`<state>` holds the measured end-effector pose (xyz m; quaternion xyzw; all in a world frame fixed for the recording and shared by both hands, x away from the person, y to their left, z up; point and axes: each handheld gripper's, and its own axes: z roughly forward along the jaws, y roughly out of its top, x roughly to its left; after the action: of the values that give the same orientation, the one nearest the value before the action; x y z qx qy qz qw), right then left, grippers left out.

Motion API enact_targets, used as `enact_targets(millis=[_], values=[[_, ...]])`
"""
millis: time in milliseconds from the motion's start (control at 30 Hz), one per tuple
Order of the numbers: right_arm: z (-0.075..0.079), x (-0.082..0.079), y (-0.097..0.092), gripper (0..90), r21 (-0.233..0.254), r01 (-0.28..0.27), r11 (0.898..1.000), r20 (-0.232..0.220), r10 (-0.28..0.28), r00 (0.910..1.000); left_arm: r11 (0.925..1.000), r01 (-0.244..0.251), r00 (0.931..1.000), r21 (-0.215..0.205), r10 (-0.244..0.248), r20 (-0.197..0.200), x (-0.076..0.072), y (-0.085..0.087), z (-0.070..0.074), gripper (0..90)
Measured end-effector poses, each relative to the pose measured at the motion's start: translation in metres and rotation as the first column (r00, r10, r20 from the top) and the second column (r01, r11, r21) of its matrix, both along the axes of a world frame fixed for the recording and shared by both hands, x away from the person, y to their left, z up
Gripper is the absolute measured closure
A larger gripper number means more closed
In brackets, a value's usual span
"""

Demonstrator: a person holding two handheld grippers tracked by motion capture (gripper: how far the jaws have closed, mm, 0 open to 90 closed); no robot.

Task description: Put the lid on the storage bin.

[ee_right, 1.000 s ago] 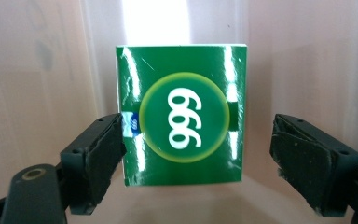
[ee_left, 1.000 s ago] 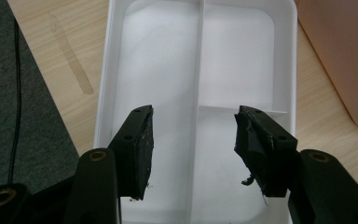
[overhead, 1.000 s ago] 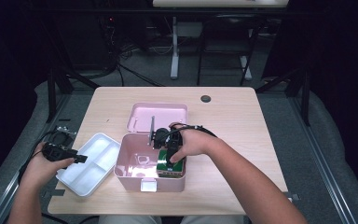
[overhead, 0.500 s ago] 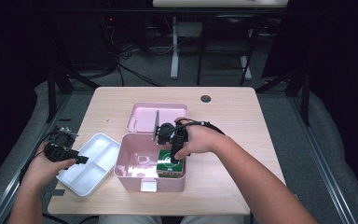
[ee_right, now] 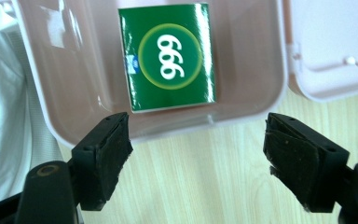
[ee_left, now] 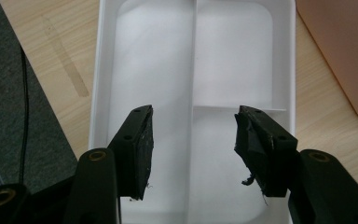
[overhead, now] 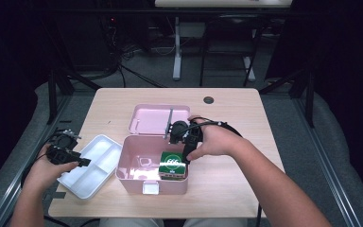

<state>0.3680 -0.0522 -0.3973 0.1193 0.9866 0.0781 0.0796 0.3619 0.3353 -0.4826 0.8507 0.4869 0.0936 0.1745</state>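
The table (overhead: 246,118) looks like pale wood laminate, smooth and matt, with fine grain. The pink storage box (overhead: 132,175) and its lid (overhead: 153,118) at 12 o'clock from it look like glossy moulded plastic that catches light. Inside, the green 999 carton (ee_right: 170,56) is shiny printed card. At 9 o'clock, the white divided tray (ee_left: 242,60) is smooth satin plastic. The left gripper's pads (ee_left: 142,149) and the right gripper's pads (ee_right: 109,154) are rough, frayed black rubber.

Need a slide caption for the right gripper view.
Open right tongs hover over the table beside a pink box holding a green carton.
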Motion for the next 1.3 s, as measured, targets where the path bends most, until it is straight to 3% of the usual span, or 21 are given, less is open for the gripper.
enact_targets(millis=[233, 433, 667, 700, 800, 867, 967, 1000, 1033, 1067, 1133, 1167, 1300], values=[[0.003, 0.0, -0.029, 23.3, 0.054, 0.064, 0.996, 0.01, -0.064, 0.9979, 0.9998, -0.013, 0.9999, -0.016, 0.013, -0.002, -0.001, 0.003, 0.001, 50.4], [-0.003, 0.002, -0.054, 24.3, 0.083, 0.136, 0.987, 0.022, -0.139, 0.9901, 0.9997, -0.023, 0.9997, -0.005, 0.023, -0.001, -0.001, 0.005, 0.001, 51.2], [-0.023, 0.001, -0.073, 25.4, 0.162, 0.232, 0.959, 0.007, -0.236, 0.9717, 0.9996, -0.022, 0.9997, -0.014, 0.022, -0.01, -0.002, 0.002, 0.001, 50.7], [-0.023, 0.001, -0.073, 25.4, 0.162, 0.232, 0.959, 0.007, -0.236, 0.9717, 0.9996, -0.022, 0.9997, -0.014, 0.022, -0.01, -0.002, 0.002, 0.001, 50.8], [-0.036, -0.001, -0.081, 26.4, 0.192, 0.267, 0.944, 0.011, -0.274, 0.9615, 0.9999, -0.011, 0.9998, -0.011, 0.011, -0.015, -0.003, 0.001, 0.001, 50.8], [-0.038, -0.001, -0.083, 26.4, 0.203, 0.272, 0.941, 0.015, -0.28, 0.9598, 0.9999, -0.003, 0.9999, -0.017, 0.003, -0.017, -0.003, 0.001, 0.002, 51.3], [-0.042, -0.002, -0.089, 26.5, 0.231, 0.297, 0.927, 0.027, -0.311, 0.9501, 0.9999, 0.013, 0.9998, -0.008, -0.013, -0.017, -0.004, 0.001, 0.007, 55.1], [-0.045, -0.003, -0.094, 26.4, 0.262, 0.33, 0.907, 0.017, -0.346, 0.9379, 0.9997, 0.021, 0.9997, -0.007, -0.021, -0.015, -0.003, 0.002, 0.01, 55.6], [-0.046, -0.003, -0.096, 26.4, 0.275, 0.35, 0.895, 0.003, -0.365, 0.9311, 0.9998, 0.019, 0.9997, -0.006, -0.019, -0.017, -0.003, 0.002, 0.011, 55.7], [-0.046, -0.003, -0.096, 26.4, 0.275, 0.35, 0.895, 0.003, -0.365, 0.9311, 0.9998, 0.019, 0.9997, -0.006, -0.019, -0.017, -0.003, 0.002, 0.011, 56.1], [-0.049, -0.004, -0.1, 27.0, 0.299, 0.384, 0.873, -0.022, -0.396, 0.9178, 0.9998, 0.018, 0.9997, -0.001, -0.018, -0.019, -0.002, 0.003, 0.013, 56.1], [-0.052, -0.007, -0.102, 28.5, 0.316, 0.415, 0.853, -0.031, -0.428, 0.9033, 0.9999, 0.013, 0.9998, 0.001, -0.013, -0.017, -0.003, 0.004, 0.015, 56.6], [-0.056, -0.014, -0.101, 28.7, 0.318, 0.42, 0.85, -0.023, -0.436, 0.8996, 1.0, 0.007, 0.9994, 0.0, -0.007, -0.035, -0.003, 0.005, 0.015, 59.7]])
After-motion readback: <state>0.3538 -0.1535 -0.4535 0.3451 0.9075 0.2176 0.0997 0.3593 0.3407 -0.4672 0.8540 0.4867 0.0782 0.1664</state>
